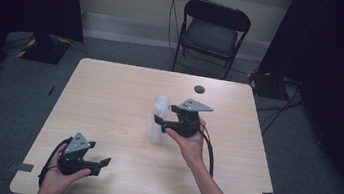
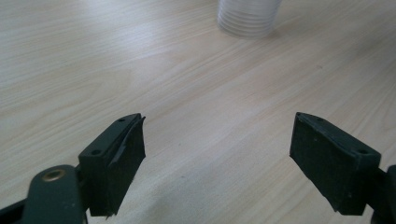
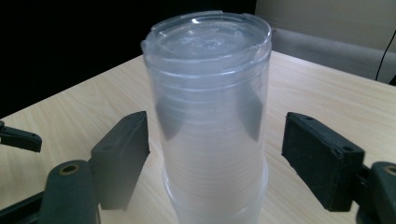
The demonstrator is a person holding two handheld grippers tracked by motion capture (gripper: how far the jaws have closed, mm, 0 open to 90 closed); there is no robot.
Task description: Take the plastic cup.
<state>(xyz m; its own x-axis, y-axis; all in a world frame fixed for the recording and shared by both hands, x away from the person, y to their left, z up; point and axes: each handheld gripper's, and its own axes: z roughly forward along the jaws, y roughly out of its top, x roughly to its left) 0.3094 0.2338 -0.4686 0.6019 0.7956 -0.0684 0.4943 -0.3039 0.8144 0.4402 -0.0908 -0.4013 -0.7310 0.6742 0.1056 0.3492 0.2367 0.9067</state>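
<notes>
Cups, clear plastic and stacked upside down, are seen in the high view near the middle of the desk. The right gripper is held against the stack from its 3 o'clock side, while the left gripper rests low toward 7 o'clock, well apart from it.

In the left gripper view, the jaws are spread wide over bare wood, and the stack's base is seen at 12 o'clock.

In the right gripper view, the stack is flanked by released jaws, a gap being visible on each side.
</notes>
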